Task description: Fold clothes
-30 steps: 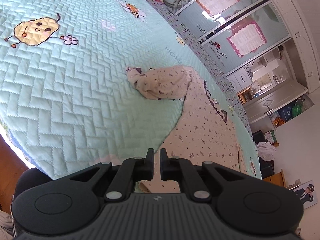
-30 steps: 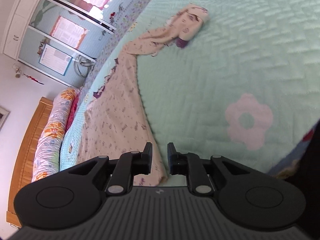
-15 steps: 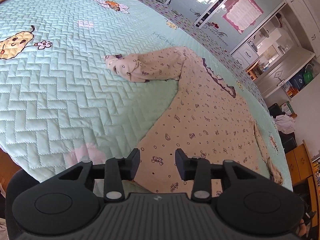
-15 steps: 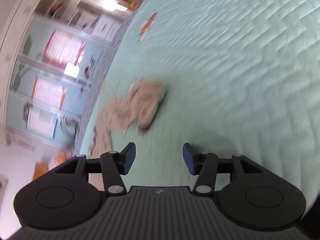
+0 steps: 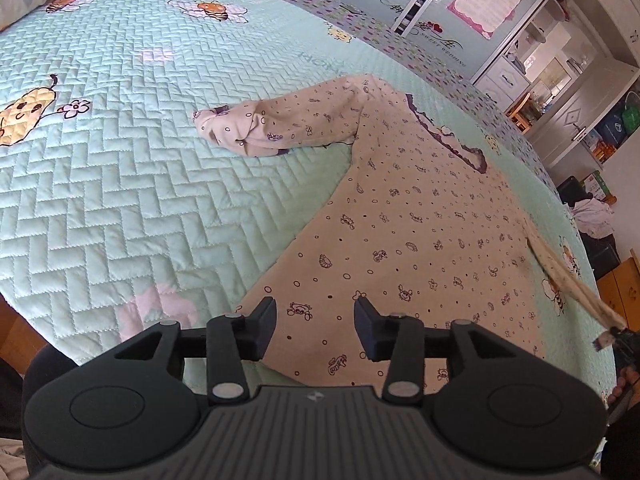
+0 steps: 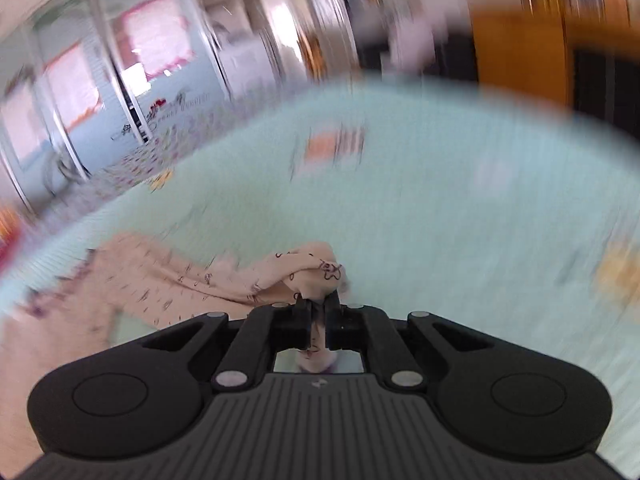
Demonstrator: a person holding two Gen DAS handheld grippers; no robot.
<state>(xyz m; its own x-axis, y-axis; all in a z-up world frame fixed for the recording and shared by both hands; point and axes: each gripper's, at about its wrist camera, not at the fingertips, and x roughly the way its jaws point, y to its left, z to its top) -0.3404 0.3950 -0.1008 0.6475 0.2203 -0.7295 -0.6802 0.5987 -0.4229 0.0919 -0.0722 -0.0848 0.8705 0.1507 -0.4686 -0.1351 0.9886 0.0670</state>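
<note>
My right gripper [image 6: 318, 310], apart half a second ago, now pinches one sleeve [image 6: 304, 272] of the single garment [image 5: 404, 232]; my left gripper [image 5: 315, 322] gapes wider above it.

Black ribbed claw [image 5: 315, 322], silver pivot screws.

The left wrist camera sits behind its tongs [image 5: 315, 328] and looks low across the bed [image 5: 120, 200] toward the cupboards [image 5: 560, 72]. The right wrist camera, blurred, looks from very near along its tongs [image 6: 318, 312]. Both views share the cream garment [image 5: 400, 232] and the bed.
</note>
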